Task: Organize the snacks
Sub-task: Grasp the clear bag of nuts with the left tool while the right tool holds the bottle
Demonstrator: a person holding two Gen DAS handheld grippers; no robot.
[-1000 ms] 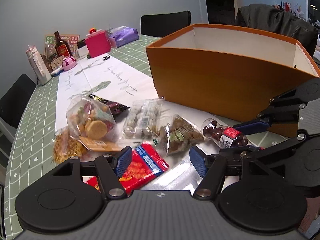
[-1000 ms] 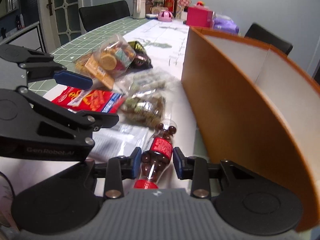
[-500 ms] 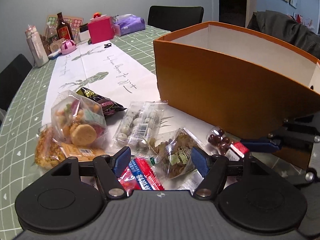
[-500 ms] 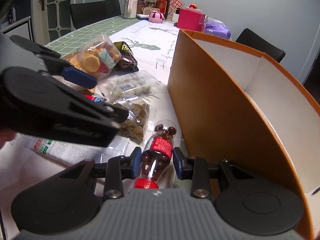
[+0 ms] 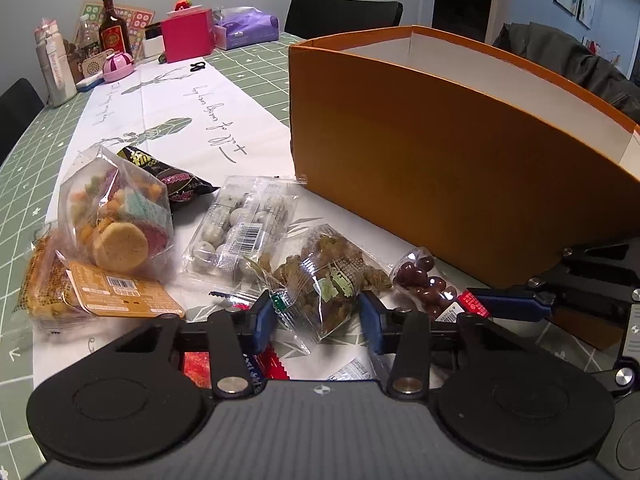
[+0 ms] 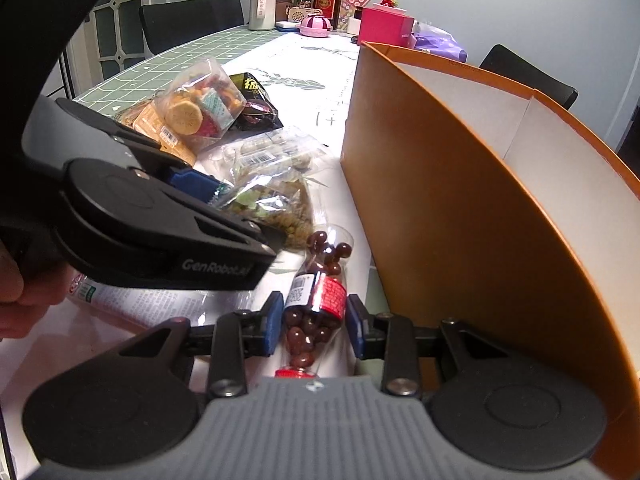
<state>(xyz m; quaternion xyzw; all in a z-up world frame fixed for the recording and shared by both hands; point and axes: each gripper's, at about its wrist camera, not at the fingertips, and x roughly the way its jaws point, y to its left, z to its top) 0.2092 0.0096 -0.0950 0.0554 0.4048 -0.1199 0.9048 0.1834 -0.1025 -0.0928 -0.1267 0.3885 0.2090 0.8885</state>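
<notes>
Left wrist view, from left to right: a clear bag of golden fried snacks [image 5: 44, 292] lies at the left edge of the white paper runner [image 5: 160, 116], touching a clear bag of round biscuits and coloured sweets with an orange label [image 5: 116, 232]. Behind that bag lies a black foil snack packet [image 5: 172, 176]. Next comes a clear pack of pale grey round candies with a barcode sticker [image 5: 240, 228]. The left gripper [image 5: 318, 316] has just been closing its blue-padded jaws, and a clear crinkled bag of brown-green dried snack pieces [image 5: 332, 276] lies between them; the pads press its near end from both sides. A red foil snack packet [image 5: 268, 364] lies on the runner under this gripper. To the right, a small clear plastic bottle of dark chocolate balls with a red label [image 5: 428, 284] lies on its side just beside the front wall of the open orange cardboard box with a white interior [image 5: 440, 168]. Right wrist view: a hand [image 6: 16, 296] at the left edge holds the left gripper, whose jaws reach onto the brown-green snack bag. At centre, the right gripper [image 6: 314, 326] is closed on the lower body of the bottle, one blue pad against each side, with the red cap nearest the camera. The orange box stands directly to the right, its wall close to the right finger.
</notes>
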